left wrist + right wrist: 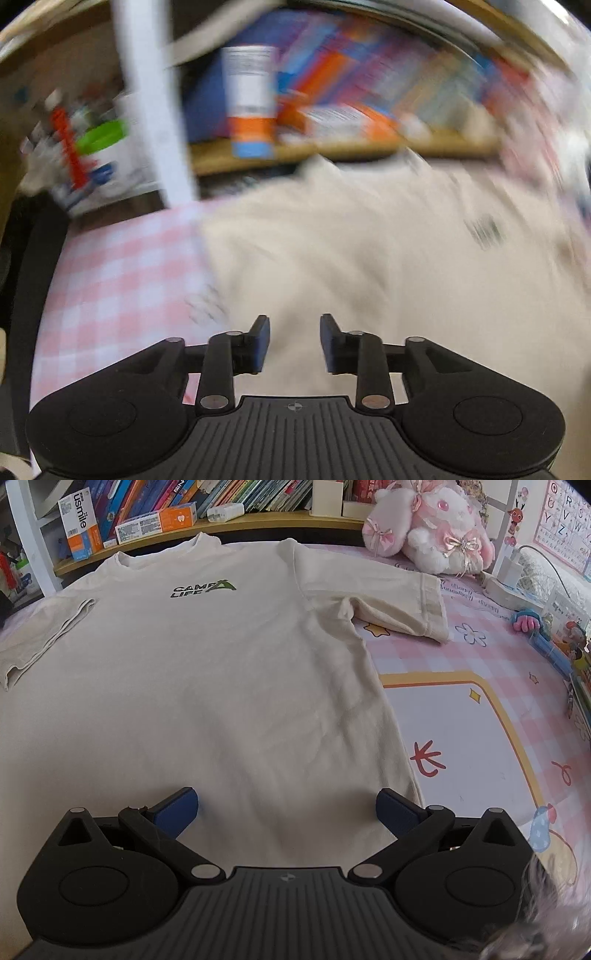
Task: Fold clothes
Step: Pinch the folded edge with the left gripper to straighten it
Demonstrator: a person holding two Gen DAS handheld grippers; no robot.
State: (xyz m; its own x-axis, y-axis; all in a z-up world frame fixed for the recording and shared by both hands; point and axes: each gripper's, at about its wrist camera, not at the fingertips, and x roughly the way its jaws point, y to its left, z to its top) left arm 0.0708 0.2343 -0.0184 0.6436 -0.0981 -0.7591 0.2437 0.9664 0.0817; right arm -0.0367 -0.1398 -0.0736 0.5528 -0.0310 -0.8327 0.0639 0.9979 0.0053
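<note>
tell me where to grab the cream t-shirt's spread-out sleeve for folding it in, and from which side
Best guess: take the cream t-shirt by the hemmed cuff of the sleeve lying flat toward the plush toy. Come in from the outer side, over the pink checked mat, with the right gripper, whose jaws stand wide open. The cuff is a free, thicker edge, so one finger could slip under it.

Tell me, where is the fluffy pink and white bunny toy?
In the right wrist view, the fluffy pink and white bunny toy sits at the top right on the pink checked cloth, just beyond the cream T-shirt's spread sleeve.
</note>
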